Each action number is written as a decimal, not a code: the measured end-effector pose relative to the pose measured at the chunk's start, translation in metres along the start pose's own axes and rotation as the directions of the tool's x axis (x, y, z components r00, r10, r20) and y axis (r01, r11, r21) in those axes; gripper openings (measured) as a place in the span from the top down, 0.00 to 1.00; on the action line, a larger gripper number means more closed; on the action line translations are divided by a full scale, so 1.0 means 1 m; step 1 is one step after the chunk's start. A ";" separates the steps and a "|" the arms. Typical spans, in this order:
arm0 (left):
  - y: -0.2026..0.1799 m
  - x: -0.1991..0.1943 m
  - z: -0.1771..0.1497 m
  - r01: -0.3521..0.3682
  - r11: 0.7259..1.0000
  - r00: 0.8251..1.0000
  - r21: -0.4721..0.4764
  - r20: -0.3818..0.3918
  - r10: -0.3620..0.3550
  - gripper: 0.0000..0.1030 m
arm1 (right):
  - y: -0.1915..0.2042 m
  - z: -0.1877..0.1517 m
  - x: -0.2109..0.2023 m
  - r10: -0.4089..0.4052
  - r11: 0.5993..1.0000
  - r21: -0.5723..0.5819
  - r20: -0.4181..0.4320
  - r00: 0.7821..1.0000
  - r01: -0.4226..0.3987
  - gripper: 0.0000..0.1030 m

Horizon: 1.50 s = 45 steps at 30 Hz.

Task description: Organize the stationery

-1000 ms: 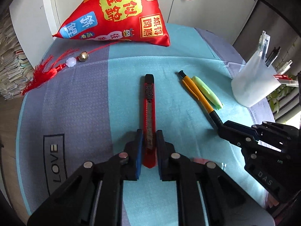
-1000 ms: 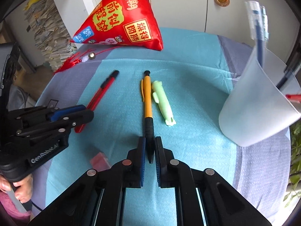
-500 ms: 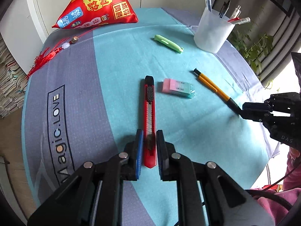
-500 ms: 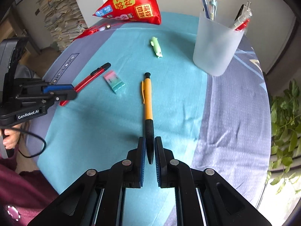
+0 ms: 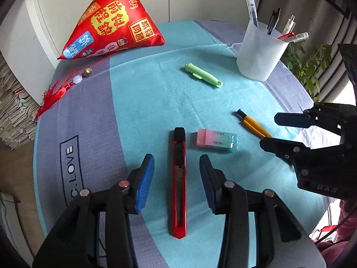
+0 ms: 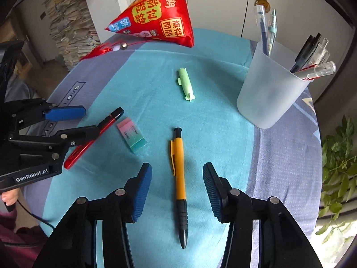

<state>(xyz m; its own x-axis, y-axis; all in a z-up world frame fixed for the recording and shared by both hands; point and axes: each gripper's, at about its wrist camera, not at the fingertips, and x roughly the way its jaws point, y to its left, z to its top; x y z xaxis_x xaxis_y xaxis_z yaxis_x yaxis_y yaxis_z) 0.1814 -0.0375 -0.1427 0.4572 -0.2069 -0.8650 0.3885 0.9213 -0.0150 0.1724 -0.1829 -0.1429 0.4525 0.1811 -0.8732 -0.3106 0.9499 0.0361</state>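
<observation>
A red utility knife point(image 5: 179, 178) lies flat on the teal cloth between the blue pads of my left gripper point(image 5: 176, 167), whose jaws are opening and stand clear of it. An orange pen point(image 6: 179, 178) with a black grip lies between the pads of my right gripper point(image 6: 177, 178), also opening and not touching it. In the right wrist view the left gripper point(image 6: 89, 121) hovers over the knife point(image 6: 89, 143). A pink and teal eraser point(image 5: 216, 140) rests between knife and pen point(image 5: 253, 126). A green pen-like piece point(image 5: 203, 75) lies farther back.
A frosted pen cup point(image 5: 260, 51) holding several pens stands at the back right. A red triangular cushion point(image 5: 113, 22) with a tassel point(image 5: 58, 91) sits at the back left. A plant point(image 6: 339, 156) is off the table's right edge. Stacked papers point(image 6: 69, 24) rise behind.
Both grippers went from shut on the knife and the pen to open. The knife and pen now lie loose on the cloth.
</observation>
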 end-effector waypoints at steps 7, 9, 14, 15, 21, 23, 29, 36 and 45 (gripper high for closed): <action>-0.001 0.012 0.008 0.012 1.000 1.000 0.012 -0.014 -0.012 0.63 | 0.005 0.008 0.009 -0.026 0.999 -0.036 -0.014 1.000 0.025 0.61; -0.001 0.015 0.010 0.019 1.000 1.000 0.008 -0.017 -0.019 0.63 | 0.007 0.011 0.012 -0.033 0.999 -0.043 -0.018 0.999 0.032 0.62; -0.003 0.021 0.014 0.024 1.000 0.999 0.011 -0.028 -0.024 0.63 | 0.006 0.017 0.021 -0.041 0.998 -0.047 -0.031 0.999 0.039 0.65; -0.003 0.022 0.013 0.027 1.000 0.999 0.013 -0.031 -0.027 0.64 | 0.006 0.018 0.023 -0.044 0.998 -0.048 -0.035 0.998 0.042 0.67; -0.004 0.026 0.012 0.037 0.999 0.999 0.019 -0.030 -0.037 0.67 | 0.006 0.022 0.029 -0.043 0.998 -0.047 -0.050 0.998 0.041 0.72; -0.003 0.028 0.013 0.033 0.999 0.999 0.018 -0.023 -0.033 0.76 | 0.007 0.024 0.030 -0.042 0.998 -0.052 -0.049 0.998 0.039 0.73; 0.005 0.019 0.012 0.056 0.998 0.998 -0.030 -0.014 -0.056 0.89 | 0.010 0.023 0.024 -0.046 0.998 -0.054 -0.034 0.998 0.044 0.86; -0.001 -0.013 0.009 0.056 0.998 0.997 -0.022 0.056 -0.055 0.89 | 0.006 0.023 -0.017 -0.044 0.999 -0.015 0.065 0.997 0.045 0.86; -0.012 -0.053 0.008 0.058 0.998 0.987 0.004 0.151 -0.058 0.89 | 0.005 0.010 -0.074 -0.063 0.998 0.025 0.201 0.978 0.059 0.86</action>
<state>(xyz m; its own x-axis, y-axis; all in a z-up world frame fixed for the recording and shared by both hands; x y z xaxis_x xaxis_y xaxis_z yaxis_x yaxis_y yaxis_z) 0.1585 -0.0402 -0.0925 0.5495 -0.3069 -0.7771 0.4177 0.9064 -0.0627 0.1458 -0.1893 -0.0736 0.6297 0.1681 -0.7585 -0.2618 0.9651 -0.0035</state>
